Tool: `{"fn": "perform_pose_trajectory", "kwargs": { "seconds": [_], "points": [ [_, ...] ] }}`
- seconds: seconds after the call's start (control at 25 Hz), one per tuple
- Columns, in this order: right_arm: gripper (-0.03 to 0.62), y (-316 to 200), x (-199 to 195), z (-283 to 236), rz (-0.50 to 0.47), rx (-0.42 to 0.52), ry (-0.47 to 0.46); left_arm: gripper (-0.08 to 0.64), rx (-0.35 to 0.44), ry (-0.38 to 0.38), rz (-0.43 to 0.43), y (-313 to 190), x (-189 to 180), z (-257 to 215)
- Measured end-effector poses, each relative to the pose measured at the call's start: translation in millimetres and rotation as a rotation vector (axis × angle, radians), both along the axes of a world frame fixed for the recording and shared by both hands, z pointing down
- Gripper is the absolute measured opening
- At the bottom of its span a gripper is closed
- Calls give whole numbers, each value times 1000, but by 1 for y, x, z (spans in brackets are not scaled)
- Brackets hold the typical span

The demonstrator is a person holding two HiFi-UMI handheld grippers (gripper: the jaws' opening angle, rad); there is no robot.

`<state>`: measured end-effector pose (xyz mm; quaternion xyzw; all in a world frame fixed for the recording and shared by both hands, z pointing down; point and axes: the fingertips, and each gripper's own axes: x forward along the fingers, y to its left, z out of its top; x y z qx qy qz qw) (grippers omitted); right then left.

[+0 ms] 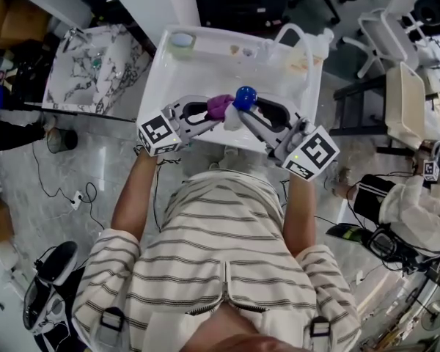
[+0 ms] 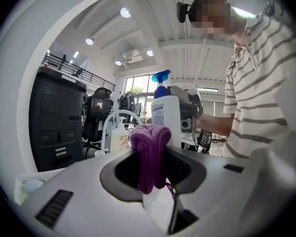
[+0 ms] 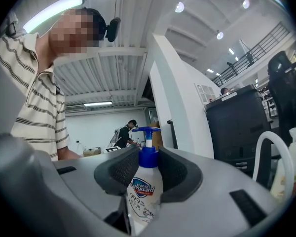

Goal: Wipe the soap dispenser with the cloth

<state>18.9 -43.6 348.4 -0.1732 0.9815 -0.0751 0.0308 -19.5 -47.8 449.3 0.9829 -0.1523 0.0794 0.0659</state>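
- Closest to me is a person in a striped shirt (image 1: 213, 270), both forearms reaching out over a white sink (image 1: 161, 72).
- The left gripper (image 1: 211, 113) has its jaws pinched narrow on a bunched purple cloth (image 1: 220, 106), which hangs in folds between them.
- The right gripper (image 1: 243, 114) has its jaws part-way apart and clamped on the white body of the soap dispenser (image 1: 244, 97), holding it upright above the basin with the blue pump on top.
- The two grippers angle in towards each other, and the cloth sits at the dispenser's left side, level with the pump. From here I cannot tell whether it actually touches.
- Further back a white curved faucet (image 1: 299, 37) arches over the sink's far edge.
- A pale pump bottle (image 1: 321, 42) stands by the faucet at the far right corner.
- A small round pale thing (image 1: 182, 41) rests at the far left corner.
- Off to the left, beside the sink, lies a marble-patterned slab (image 1: 95, 68).
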Motion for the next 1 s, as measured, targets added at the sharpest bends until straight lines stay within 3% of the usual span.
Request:
{"fn": "perform_pose_trajectory", "kwargs": {
  "seconds": [0.56,0.8,1.0],
  "points": [
    [133,-5,6,6,126,7,24,114,36,39,-104,-3,-1,-25],
    [135,-17,10,12,254,25,56,115,49,45,-190,-13,-1,-33],
    [133,-28,10,24,360,39,135,115,56,48,-297,-22,-7,-35]
  ]
}}
